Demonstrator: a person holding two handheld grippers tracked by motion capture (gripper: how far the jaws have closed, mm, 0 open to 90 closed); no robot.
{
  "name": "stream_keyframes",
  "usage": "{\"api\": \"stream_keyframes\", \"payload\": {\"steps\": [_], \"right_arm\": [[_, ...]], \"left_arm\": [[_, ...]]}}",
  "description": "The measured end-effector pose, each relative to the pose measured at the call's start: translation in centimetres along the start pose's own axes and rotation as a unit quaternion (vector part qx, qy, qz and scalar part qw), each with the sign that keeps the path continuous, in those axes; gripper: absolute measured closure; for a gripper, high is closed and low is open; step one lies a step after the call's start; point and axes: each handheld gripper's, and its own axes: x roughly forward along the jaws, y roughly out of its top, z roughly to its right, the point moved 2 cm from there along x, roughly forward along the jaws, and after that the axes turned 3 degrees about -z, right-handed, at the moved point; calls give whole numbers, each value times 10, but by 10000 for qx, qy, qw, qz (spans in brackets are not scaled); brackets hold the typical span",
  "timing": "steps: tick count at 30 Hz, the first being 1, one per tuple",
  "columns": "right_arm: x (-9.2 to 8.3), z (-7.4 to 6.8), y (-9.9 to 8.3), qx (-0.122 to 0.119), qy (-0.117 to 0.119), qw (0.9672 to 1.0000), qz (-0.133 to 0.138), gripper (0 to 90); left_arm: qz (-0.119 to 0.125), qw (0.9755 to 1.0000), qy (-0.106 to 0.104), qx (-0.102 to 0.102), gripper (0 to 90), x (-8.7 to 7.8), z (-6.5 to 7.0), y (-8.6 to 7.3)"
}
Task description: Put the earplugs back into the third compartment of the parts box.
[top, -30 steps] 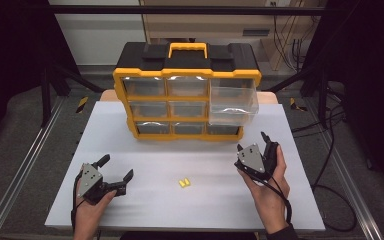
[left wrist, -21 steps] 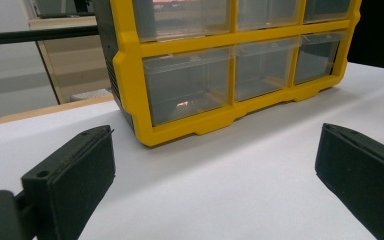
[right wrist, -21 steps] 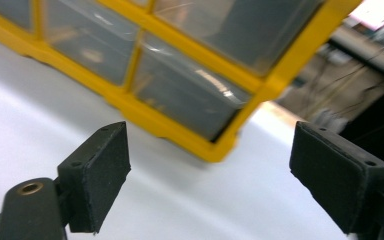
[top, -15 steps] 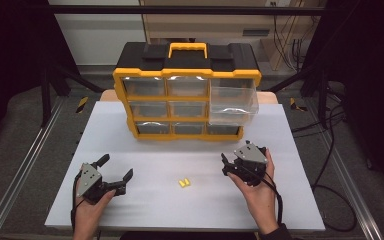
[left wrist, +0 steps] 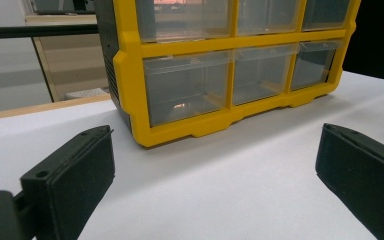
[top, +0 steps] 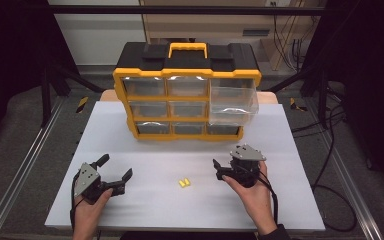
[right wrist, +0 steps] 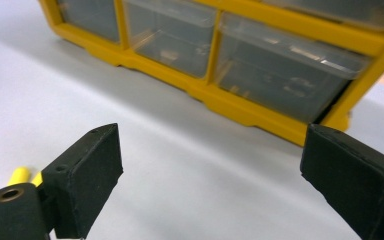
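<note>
Judging the small yellow piece [top: 184,183] on the white surface [top: 290,150], between my grippers and nearer the right gripper [top: 223,171], I rate it light, hard and skittish, best pinched across its middle; both grippers' fingers [right wrist: 87,185] stand open, empty, the right's having just been opening.

A laboratory or test workshop is indicated. A white work surface [top: 145,125] is bounded by metal rails [top: 20,172] and dark frame struts [top: 55,82], and loose cables [top: 330,150] are trailed over the grey floor at the right. A yellow and black parts organiser [top: 186,90] with clear drawers is placed at the back of the surface, and a plain wall and a wooden cabinet [top: 220,22] with further wiring are seen behind it, as is usual for an equipped recording station rather than a home or office.
</note>
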Motion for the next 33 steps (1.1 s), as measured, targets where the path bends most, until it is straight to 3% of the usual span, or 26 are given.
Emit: {"api": "stream_keyframes", "payload": {"steps": [11,23,28,30,31,33], "right_arm": [[14,-19,-6,-46,454,9980,-433,80],[33,-45,-10,-144,914,9911,-954,112],[41,-52,-11,-99,1077,9886,-1048,200],[46,-59,-10,-70,1203,9867,-1090,314],[46,-59,-10,-70,1203,9867,-1090,314],[48,-68,-8,-158,1309,9848,-1128,396]], "left_arm": [[48,9999,-69,-75,16,0,-1,0],[67,9999,-102,-55,15,-1,0,1],[60,9999,-142,-57,14,0,-1,1],[59,9998,-159,-45,14,0,0,1],[55,9998,-169,-36,14,0,0,1],[50,9998,-181,-7,14,0,1,1]]}}
